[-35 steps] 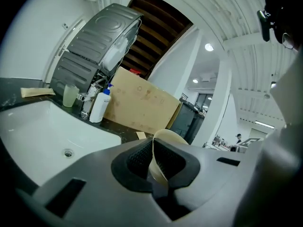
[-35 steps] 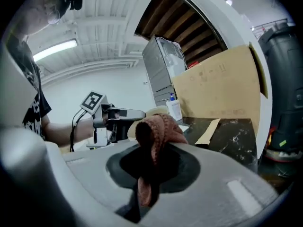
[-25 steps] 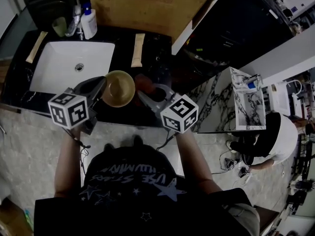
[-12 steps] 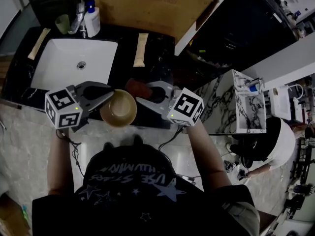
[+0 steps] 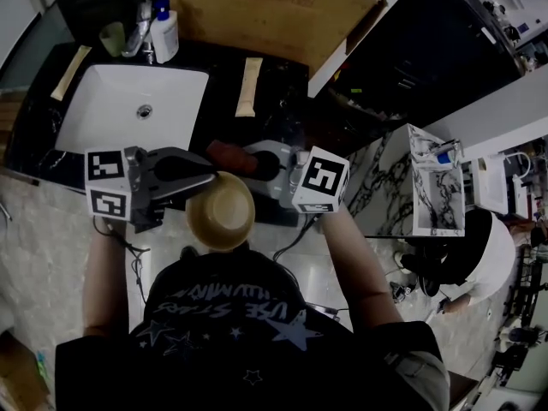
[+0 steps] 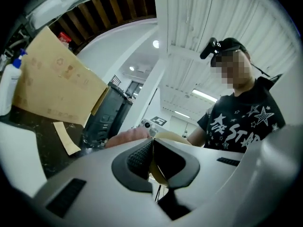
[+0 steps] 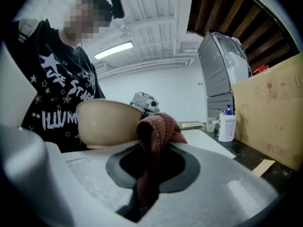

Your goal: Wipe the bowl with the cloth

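Now the left gripper (image 5: 208,178) pinches the rim of the tan bowl (image 5: 221,221), which is held off the near edge of the black counter (image 5: 276,101), by the person's chest. The right gripper (image 7: 150,162) is clamped on a reddish-brown cloth (image 7: 158,129) just beyond the bowl's far rim.

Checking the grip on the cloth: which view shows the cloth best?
The right gripper view: the cloth fills the middle, pinched between the right gripper's jaws. The head view shows only a small reddish bunch near the bowl. The left gripper view shows a blurred pinkish edge at most.
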